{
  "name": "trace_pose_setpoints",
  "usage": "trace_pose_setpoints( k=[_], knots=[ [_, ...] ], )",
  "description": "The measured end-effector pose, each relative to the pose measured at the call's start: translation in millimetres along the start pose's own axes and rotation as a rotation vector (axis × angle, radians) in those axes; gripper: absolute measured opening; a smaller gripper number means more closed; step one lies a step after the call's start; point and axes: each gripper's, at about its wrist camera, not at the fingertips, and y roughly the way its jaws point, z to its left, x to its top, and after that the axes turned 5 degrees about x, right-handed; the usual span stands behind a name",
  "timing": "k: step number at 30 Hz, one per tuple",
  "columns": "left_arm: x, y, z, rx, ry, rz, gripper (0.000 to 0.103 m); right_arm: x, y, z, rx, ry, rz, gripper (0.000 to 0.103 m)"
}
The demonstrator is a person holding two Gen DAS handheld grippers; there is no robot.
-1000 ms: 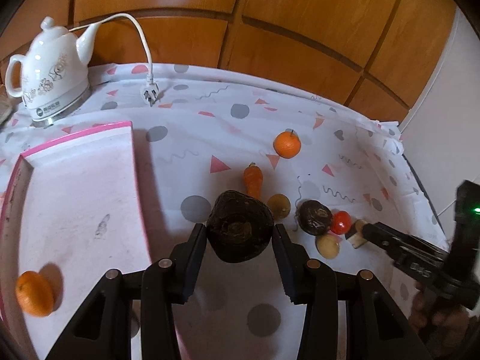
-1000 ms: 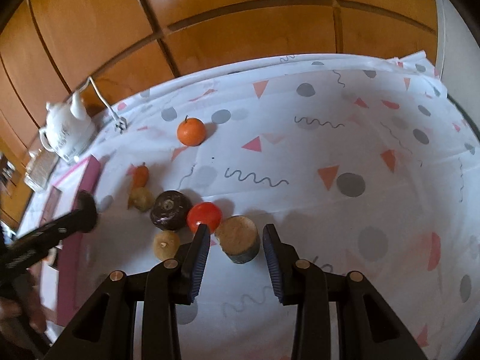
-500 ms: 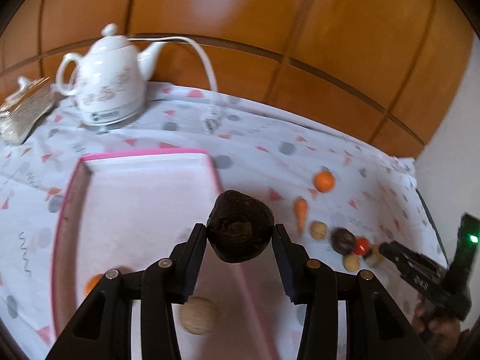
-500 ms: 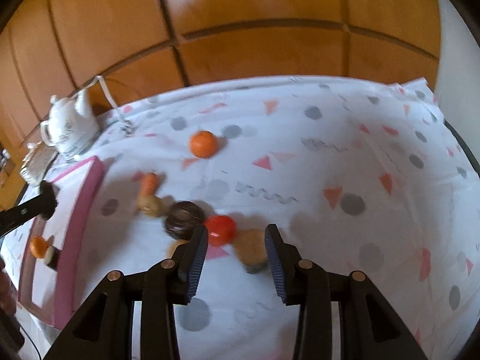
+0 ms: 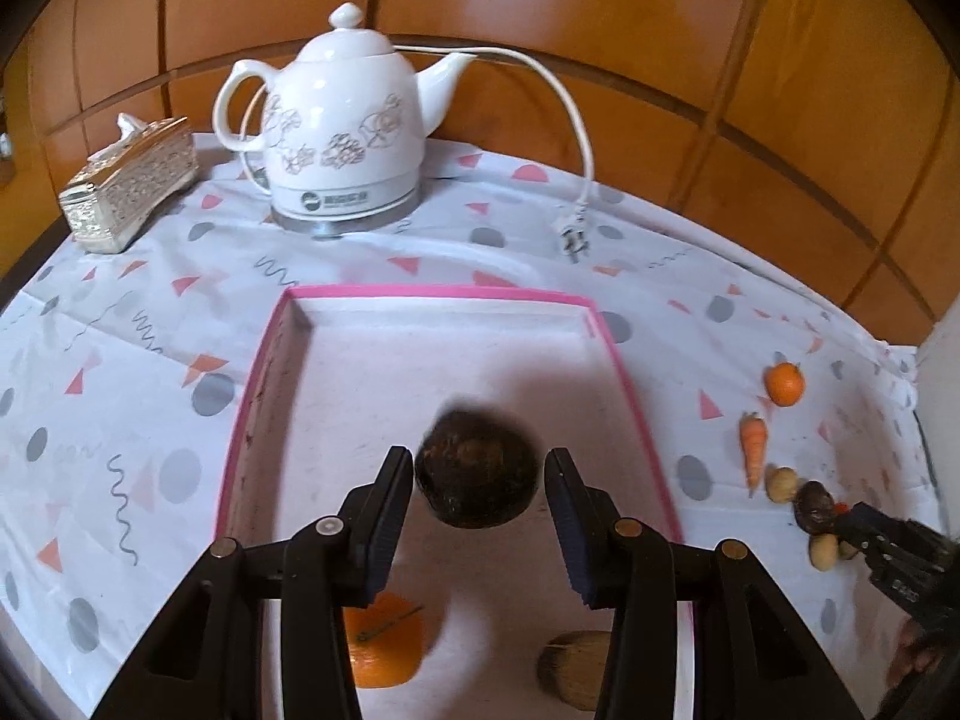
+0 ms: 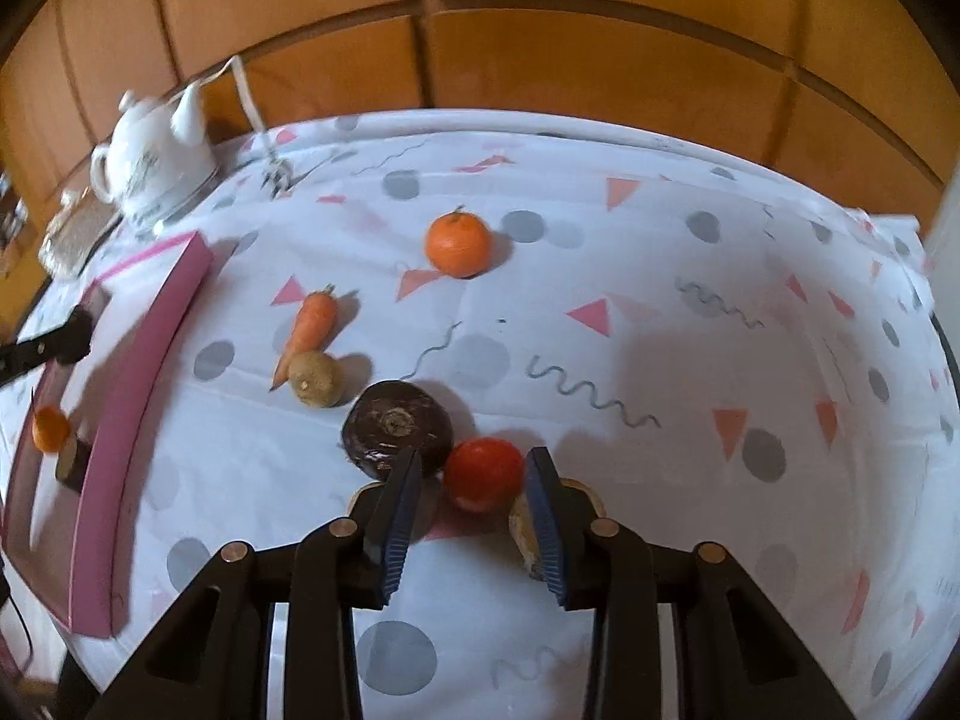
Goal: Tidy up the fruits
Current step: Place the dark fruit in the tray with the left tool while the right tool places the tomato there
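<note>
Left hand-held gripper (image 5: pixel 479 483) released, dark round fruit (image 5: pixel 477 469) blurred between jaws above pink tray (image 5: pixel 624 372). Right hand-held gripper (image 6: pixel 474 489) released, straddling tomato (image 6: pixel 483 471); orange (image 6: pixel 458 243) at 12 o'clock.

I see a white teapot-shaped electric kettle (image 5: pixel 336 126) standing on its base at the far edge of the patterned tablecloth (image 5: pixel 120 396). Its white cord (image 5: pixel 570 114) loops to an unplugged plug (image 5: pixel 573 237) lying on the cloth. A silvery tissue box (image 5: pixel 129 183) sits left of the kettle, before the wooden panelling (image 5: pixel 660 30).
</note>
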Motion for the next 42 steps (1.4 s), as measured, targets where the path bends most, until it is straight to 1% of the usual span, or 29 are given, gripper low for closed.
trace_pose_setpoints(
  k=[1,5,7,9,10,11,14,16,18,21,25,28,32,37,39,42],
  knots=[
    [-1,0,1,0.002,-0.006,-0.001,0.055,2,2,2,-0.003,-0.017,0.012,0.036],
    [-3,-5,1,0.027,-0.015,-0.005,0.057,5,6,5,0.001,-0.055,0.033,0.036],
    [-5,-9,3,0.034,-0.029,-0.007,0.063,5,6,4,0.005,-0.064,0.037,0.036],
    [-9,-17,6,0.028,-0.055,-0.012,0.066,5,6,3,0.008,-0.066,0.040,0.036],
    [-12,-21,7,0.022,-0.056,-0.016,0.066,5,5,4,-0.001,-0.072,0.041,0.033],
    [-15,-25,6,0.018,-0.052,-0.021,0.066,5,5,5,-0.017,-0.076,0.042,0.027],
    [-22,-34,4,0.014,-0.044,-0.027,0.067,3,4,8,-0.023,-0.090,0.039,0.027],
    [-28,-39,2,-0.007,-0.037,-0.021,0.067,2,3,9,-0.004,-0.097,0.032,0.027],
    [-33,-43,-2,-0.010,-0.020,-0.021,0.067,1,3,9,0.002,-0.105,0.031,0.029],
    [-38,-48,-7,-0.026,-0.008,-0.021,0.067,3,6,10,-0.010,-0.119,0.040,0.029],
    [-43,-56,-14,-0.018,0.028,-0.043,0.067,5,11,14,-0.027,-0.148,0.060,0.029],
    [-45,-59,-16,-0.019,0.036,-0.046,0.067,4,11,17,-0.047,-0.156,0.064,0.028],
    [-49,-61,-16,-0.017,0.041,-0.045,0.067,0,4,15,-0.062,-0.129,0.038,0.027],
    [-53,-63,-12,-0.003,0.038,-0.050,0.067,1,-21,9,-0.068,-0.078,-0.040,0.027],
    [-54,-63,-9,-0.001,0.032,-0.050,0.067,2,-31,12,-0.046,-0.063,-0.070,0.027],
    [-56,-65,-6,0.004,0.030,-0.057,0.067,5,-45,27,0.028,-0.059,-0.103,0.027]
  ],
)
